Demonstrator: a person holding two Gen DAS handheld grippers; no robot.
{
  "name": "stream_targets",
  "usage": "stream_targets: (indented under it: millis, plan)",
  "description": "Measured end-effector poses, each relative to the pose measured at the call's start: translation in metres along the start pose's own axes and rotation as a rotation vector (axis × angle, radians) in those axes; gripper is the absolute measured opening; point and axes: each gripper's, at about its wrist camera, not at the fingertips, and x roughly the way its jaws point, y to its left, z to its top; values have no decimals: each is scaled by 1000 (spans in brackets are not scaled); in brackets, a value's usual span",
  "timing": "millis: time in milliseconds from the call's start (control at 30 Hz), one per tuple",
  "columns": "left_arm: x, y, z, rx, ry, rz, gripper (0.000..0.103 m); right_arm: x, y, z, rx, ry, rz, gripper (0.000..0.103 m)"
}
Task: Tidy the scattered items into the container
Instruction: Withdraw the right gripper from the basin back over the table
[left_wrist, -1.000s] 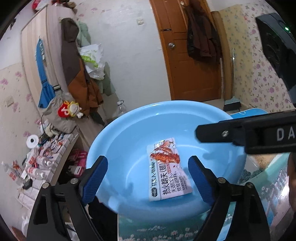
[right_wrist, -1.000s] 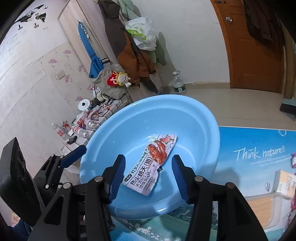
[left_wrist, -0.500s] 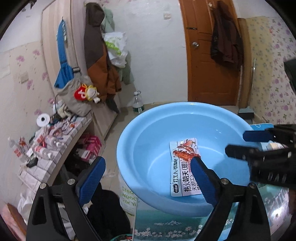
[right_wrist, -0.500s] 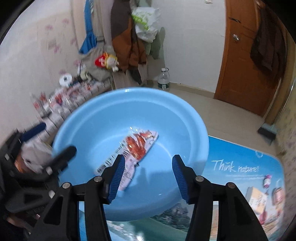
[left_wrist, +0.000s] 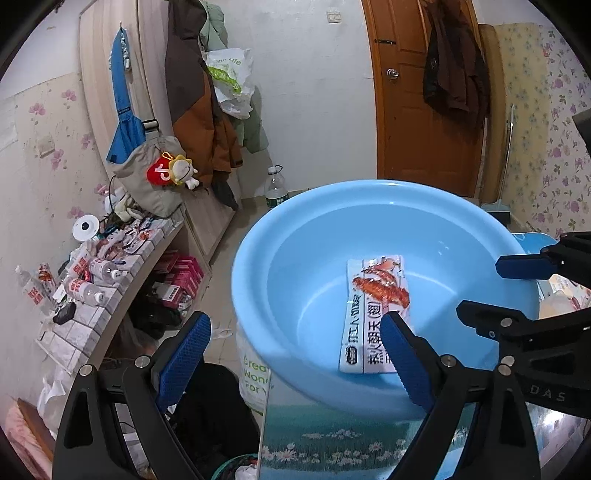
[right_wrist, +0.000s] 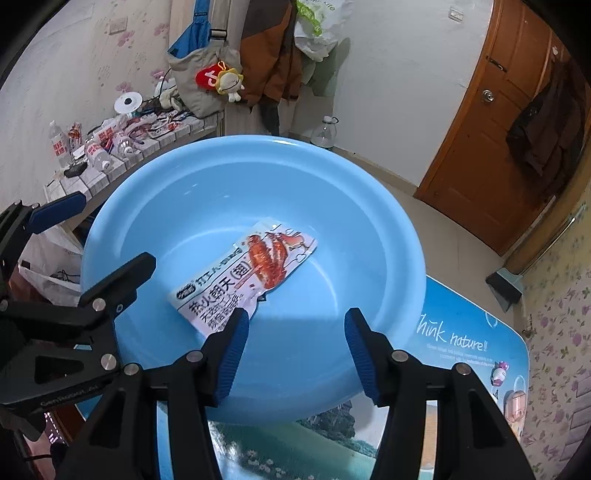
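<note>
Light-blue basin (right_wrist: 369, 206) on printed tabletop (right_wrist: 461, 350), mid-frame, holding one snack packet (right_wrist: 247, 280) flat on its floor; left gripper (left_wrist: 295, 363) jaws spread wide, empty; right gripper (right_wrist: 295, 354) jaws parted, empty.

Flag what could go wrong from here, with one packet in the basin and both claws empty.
The blue basin appears to overhang the table edge on its far side; a push there might tip it. The two claws sit close: the left claw and right claw could knock together above the snack packet. Other items lie at the table's right edge, barely in view, so a reach could miss them.
</note>
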Motion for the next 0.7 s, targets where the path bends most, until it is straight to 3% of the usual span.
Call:
stream_targets:
  millis: [700]
  plan:
    - [-31, -14, -9, 23, -16, 3, 93, -47, 20, -6, 32, -27, 20, 56]
